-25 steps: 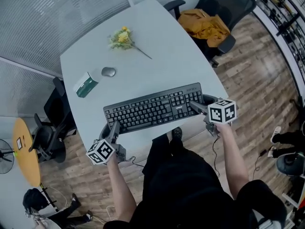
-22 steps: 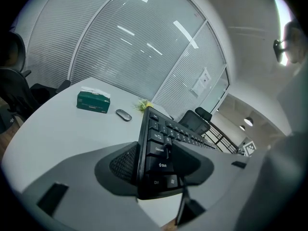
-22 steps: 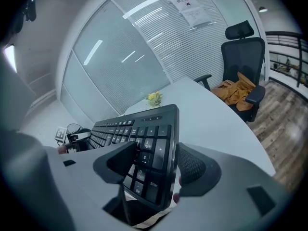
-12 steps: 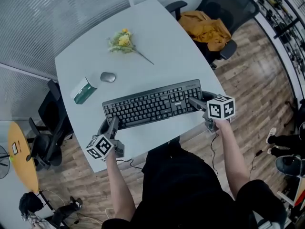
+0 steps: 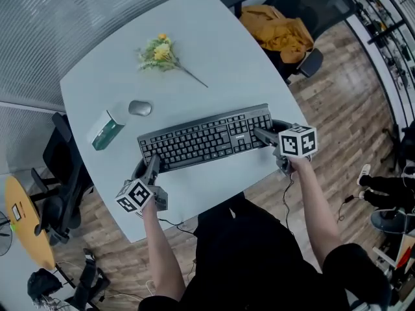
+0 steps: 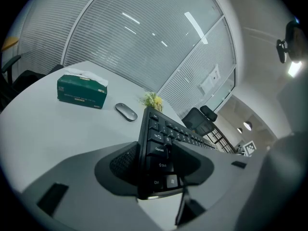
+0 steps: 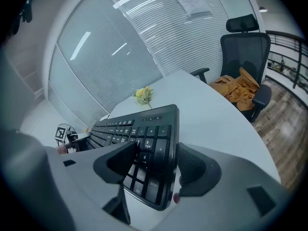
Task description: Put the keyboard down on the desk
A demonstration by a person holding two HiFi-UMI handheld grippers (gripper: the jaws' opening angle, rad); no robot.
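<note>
Black keyboard point(image 5: 206, 138) lies across the near side of the pale counter point(image 5: 214, 57); left gripper point(image 5: 152, 168) and right gripper point(image 5: 260, 135) grasp its ends, fingers clenched; grey mouse point(image 5: 139, 108) sits beyond, far left.

keyboard point(image 5: 206, 137) over desk point(image 5: 227, 63) front | mouse point(image 5: 139, 108) behind it, box point(image 5: 105, 129) left of mouse | flowers point(image 5: 157, 50) rearmost

Beyond the keyboard point(image 5: 206, 138) the counter point(image 5: 227, 57) lies bare to its far edge, save the mouse point(image 5: 139, 108), green box point(image 5: 106, 130) and flowers point(image 5: 160, 52) toward the left.
</note>
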